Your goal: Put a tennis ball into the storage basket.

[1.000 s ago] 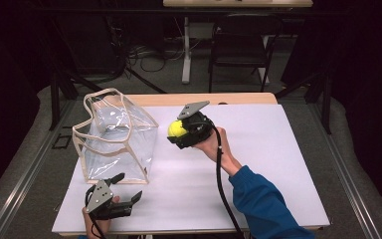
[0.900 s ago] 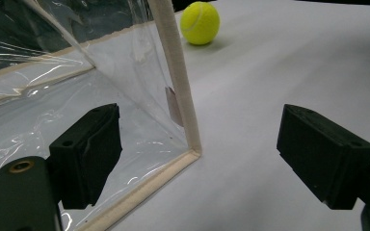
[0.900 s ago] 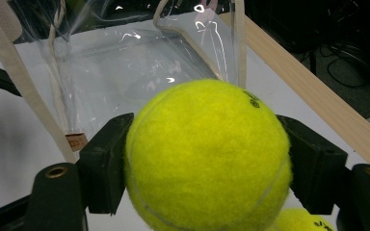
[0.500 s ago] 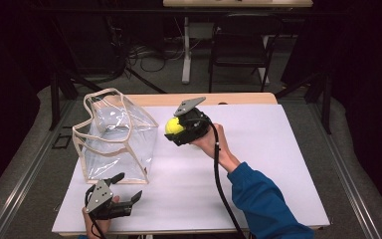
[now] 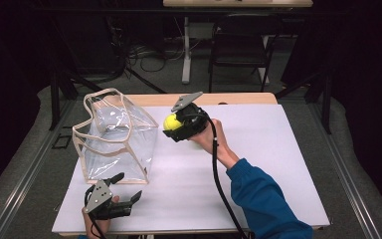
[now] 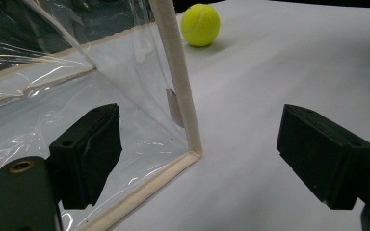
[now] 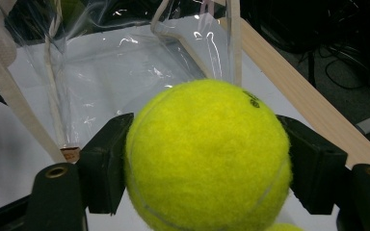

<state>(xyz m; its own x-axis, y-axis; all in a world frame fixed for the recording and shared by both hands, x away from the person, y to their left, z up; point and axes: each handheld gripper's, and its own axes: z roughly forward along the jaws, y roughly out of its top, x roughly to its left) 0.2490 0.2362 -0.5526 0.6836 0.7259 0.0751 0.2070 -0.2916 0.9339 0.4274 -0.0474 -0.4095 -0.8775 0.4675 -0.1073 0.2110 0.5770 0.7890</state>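
The right claw grips one tennis ball near the clear bag, not yet inside; the left claw waits open; another ball lies on the bench.

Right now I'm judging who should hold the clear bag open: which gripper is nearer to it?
Left. The left gripper sits just below the bag, jaws open beside its corner edge. The right gripper, clamping a tennis ball, hangs off the bag's right side.

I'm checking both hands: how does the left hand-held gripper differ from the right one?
The left hand-held gripper stands open and holds nothing; the right hand-held gripper is shut on a tennis ball. The left sits low at the table's near edge, the right beside the clear bag. Both have black jaws.
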